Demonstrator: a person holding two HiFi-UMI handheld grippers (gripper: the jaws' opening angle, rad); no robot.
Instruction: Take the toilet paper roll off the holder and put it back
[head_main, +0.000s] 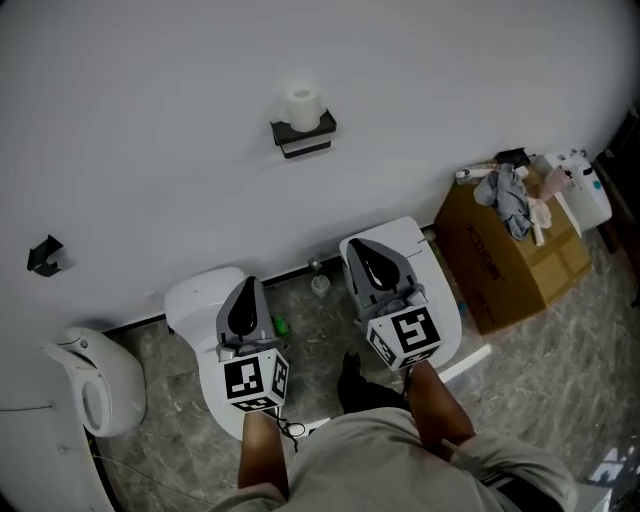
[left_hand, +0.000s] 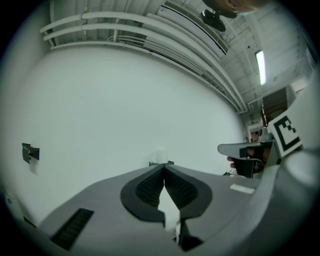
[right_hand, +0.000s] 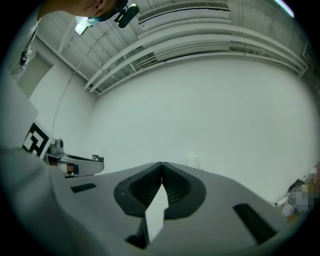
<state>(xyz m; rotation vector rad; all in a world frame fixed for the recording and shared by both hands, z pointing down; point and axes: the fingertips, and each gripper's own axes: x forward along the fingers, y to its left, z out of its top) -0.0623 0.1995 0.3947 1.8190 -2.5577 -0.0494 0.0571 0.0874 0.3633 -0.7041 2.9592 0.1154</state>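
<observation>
Now the white toilet paper roll (head_main: 304, 105) is sitting upright on the black wall-mounted holder (head_main: 305, 141), well apart from the left gripper (head_main: 246, 290) and right gripper (head_main: 366, 255) — both are holding their jaws pressed together, empty. Whichever is reaching should be opening wide first.

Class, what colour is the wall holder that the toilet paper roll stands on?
The holder is black; it shows best in the head view.

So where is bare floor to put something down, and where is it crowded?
Bare floor lies in front of the cardboard box, at the right. A smaller patch lies between the white fixture and the toilet beside it. The box top is crowded with cloths.
</observation>
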